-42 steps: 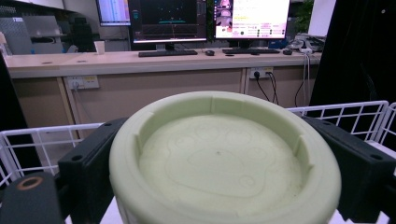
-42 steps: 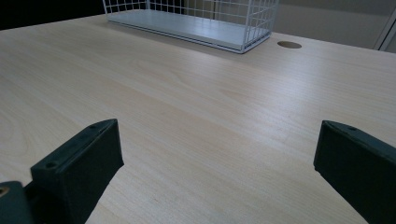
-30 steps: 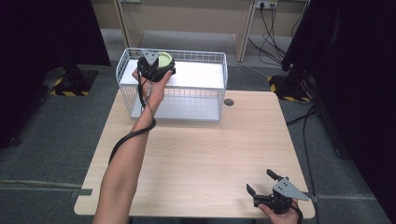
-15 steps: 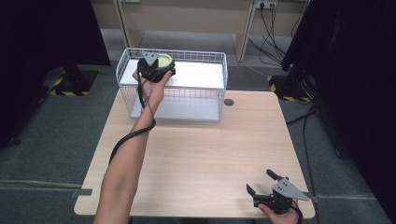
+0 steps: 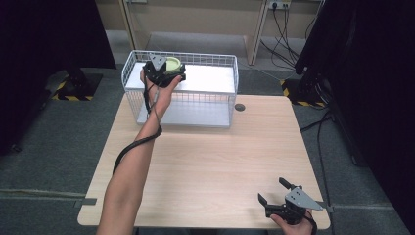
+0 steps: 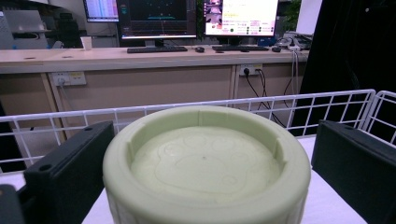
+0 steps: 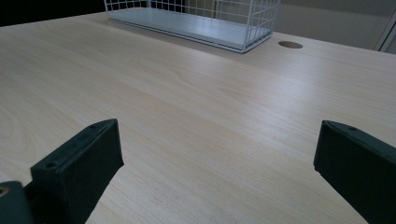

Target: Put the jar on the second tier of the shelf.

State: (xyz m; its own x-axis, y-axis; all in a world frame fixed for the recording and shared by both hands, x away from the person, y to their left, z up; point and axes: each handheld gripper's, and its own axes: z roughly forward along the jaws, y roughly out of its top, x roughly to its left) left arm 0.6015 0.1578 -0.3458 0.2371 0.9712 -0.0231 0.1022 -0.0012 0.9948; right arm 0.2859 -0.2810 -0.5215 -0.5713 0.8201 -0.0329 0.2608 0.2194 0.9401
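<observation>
High view: wooden table (image 5: 205, 166), grey carpet floor (image 5: 44, 161).

Pale green round tub (image 6: 205, 168) with a faint paw-print embossed in its top, inside the white wire basket (image 5: 205, 100); black fingers (image 6: 70, 172); light wood-grain bench (image 5: 215, 166) under the basket.

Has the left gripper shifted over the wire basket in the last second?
No. The left gripper sits at the same spot over the wire basket's back left corner, jaws either side of the pale green round container.
</observation>
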